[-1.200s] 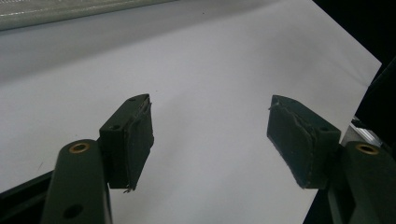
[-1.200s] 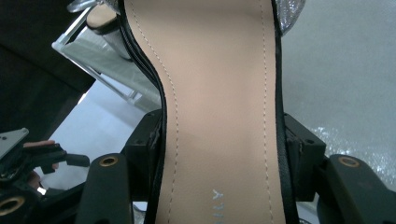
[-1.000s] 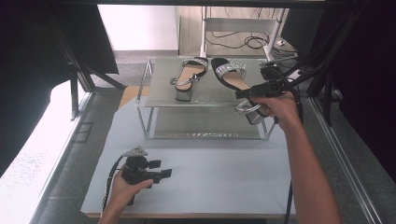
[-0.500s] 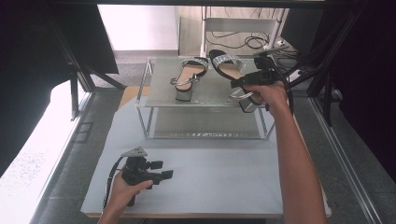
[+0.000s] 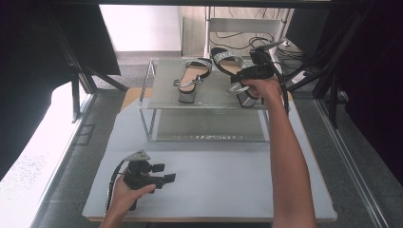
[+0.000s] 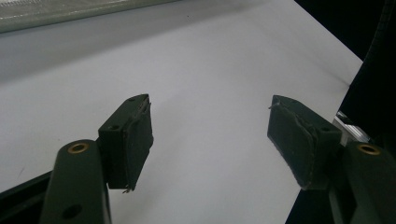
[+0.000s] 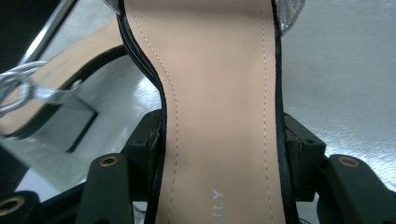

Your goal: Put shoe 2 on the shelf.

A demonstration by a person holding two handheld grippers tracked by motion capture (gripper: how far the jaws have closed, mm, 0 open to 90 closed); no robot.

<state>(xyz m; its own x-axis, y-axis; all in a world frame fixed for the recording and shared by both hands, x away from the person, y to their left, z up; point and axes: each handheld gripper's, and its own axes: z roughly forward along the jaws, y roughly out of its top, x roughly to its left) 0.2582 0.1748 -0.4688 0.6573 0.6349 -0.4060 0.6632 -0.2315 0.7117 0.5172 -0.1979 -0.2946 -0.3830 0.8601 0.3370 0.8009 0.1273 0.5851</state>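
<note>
Now the grey table carries a two-tier metal shoe rack at its far side, and the change is up on its top shelf. The sandal in the right gripper has travelled leftward and away from the person, so its toe is over the shelf beside the sandal already resting there. That held sandal stays clamped across its sole by the black jaws, heel just off the shelf's near edge. Placement looks nearly done; lowering and release remain. The left gripper rests on the table, jaws apart and empty.
</note>
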